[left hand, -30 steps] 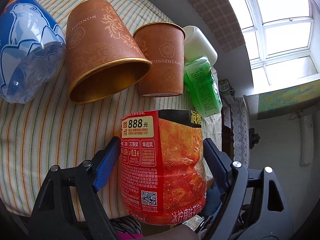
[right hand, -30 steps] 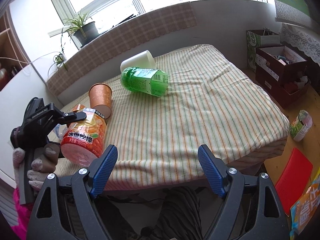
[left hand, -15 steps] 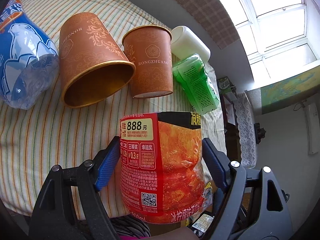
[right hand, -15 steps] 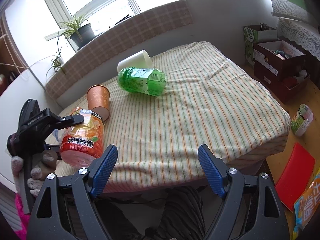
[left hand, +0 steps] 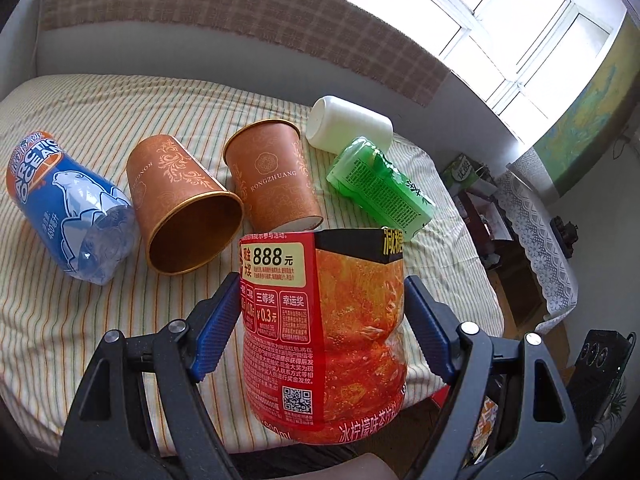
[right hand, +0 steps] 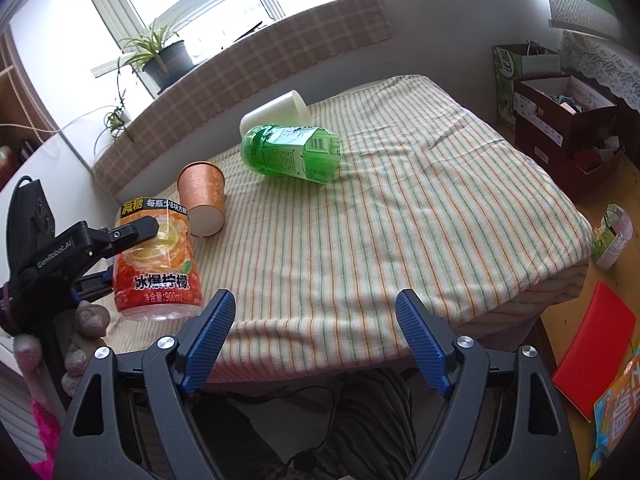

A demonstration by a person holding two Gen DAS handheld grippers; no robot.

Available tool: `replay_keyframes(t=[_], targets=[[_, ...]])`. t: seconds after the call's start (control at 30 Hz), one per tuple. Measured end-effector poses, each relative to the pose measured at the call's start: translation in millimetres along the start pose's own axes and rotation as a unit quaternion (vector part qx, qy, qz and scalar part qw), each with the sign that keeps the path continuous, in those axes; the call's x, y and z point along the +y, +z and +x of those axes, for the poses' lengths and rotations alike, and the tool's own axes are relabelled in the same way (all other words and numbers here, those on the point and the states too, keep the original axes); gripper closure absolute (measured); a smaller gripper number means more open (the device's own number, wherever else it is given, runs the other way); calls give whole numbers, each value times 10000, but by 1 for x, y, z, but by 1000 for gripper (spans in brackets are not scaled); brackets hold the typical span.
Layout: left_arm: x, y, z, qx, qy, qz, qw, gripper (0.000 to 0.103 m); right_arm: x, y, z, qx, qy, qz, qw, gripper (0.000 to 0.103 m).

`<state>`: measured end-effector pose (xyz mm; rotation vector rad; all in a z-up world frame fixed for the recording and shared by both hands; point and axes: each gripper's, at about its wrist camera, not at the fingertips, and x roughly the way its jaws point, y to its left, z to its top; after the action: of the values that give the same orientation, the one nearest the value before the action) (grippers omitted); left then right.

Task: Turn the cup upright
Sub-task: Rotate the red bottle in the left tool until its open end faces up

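My left gripper point(left hand: 322, 300) is shut on a red-orange cut-bottle cup point(left hand: 320, 320), held upright near the table's front left corner; it also shows in the right wrist view point(right hand: 156, 264). A brown paper cup point(left hand: 180, 204) lies on its side, mouth toward me. A second brown cup point(left hand: 272, 176) stands upright behind the held cup and shows in the right wrist view point(right hand: 202, 196). A white cup point(left hand: 348, 128) and a green cut bottle point(left hand: 380, 188) lie on their sides. My right gripper point(right hand: 314, 328) is open and empty at the table's front edge.
A blue-labelled clear bottle piece point(left hand: 68, 212) lies at the left. The striped tablecloth point(right hand: 400, 208) covers the table. Boxes point(right hand: 560, 116) stand on the floor to the right, with a red item point(right hand: 592, 352) and a carton point(right hand: 612, 236) below the table edge.
My left gripper has turned the held red-orange cup from tilted to upright and swung its view level with the table. The right gripper has stayed open and nearly still.
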<state>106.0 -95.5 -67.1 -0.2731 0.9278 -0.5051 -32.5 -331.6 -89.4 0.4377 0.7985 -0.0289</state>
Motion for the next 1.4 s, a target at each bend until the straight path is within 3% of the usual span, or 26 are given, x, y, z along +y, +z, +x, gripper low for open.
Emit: replay_keyframes(t=[0.3,0.6,1.4], targets=[[-15,-4,7,-464,274,534,9971,21,1,0,1,38,-10,9,10000,21],[-25,-18,10,-958,559,1148,9872,21,1,0,1,49,-8,20,10000,21],[-16,-40,-16,-684,197,1273,9893,21,19,-1,4,125,68,-152,9998,21]])
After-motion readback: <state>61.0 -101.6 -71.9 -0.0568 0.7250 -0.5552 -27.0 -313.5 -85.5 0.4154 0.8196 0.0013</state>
